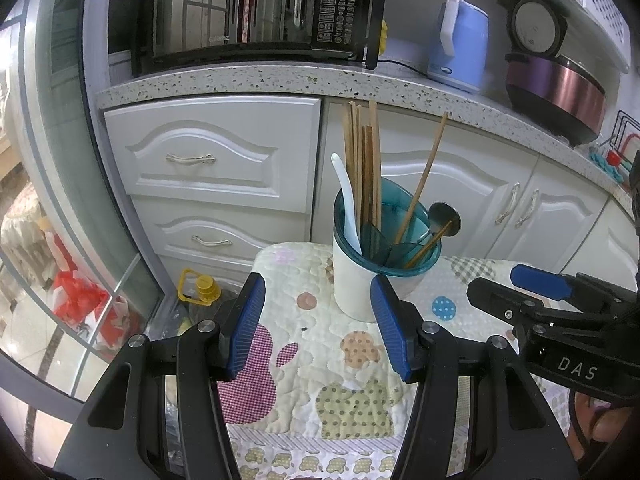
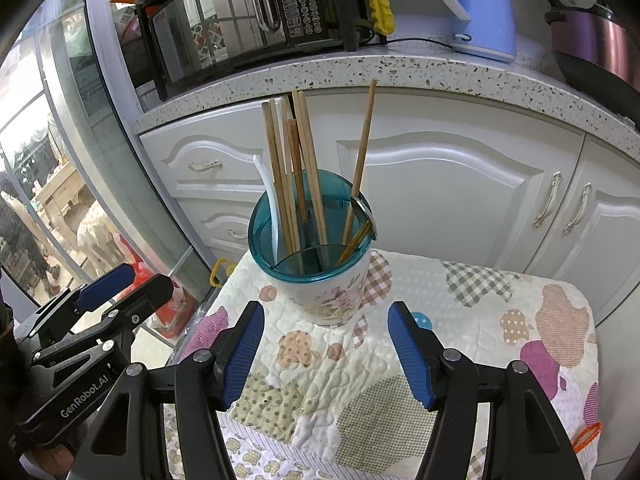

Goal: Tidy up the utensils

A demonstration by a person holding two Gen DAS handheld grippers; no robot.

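Left wrist view: chopsticks [image 1: 362, 168] and spoons already sit in the holder [image 1: 372, 276], both grippers [image 1: 318, 326] [image 2: 326, 354] half-open and empty, so looks basically done.

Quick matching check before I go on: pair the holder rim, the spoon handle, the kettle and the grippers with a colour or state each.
1. holder rim
2. spoon handle
3. kettle
4. left gripper and right gripper

a. white
b. open, empty
c. teal
d. light blue

Pairs: 1-c, 2-a, 3-d, 4-b
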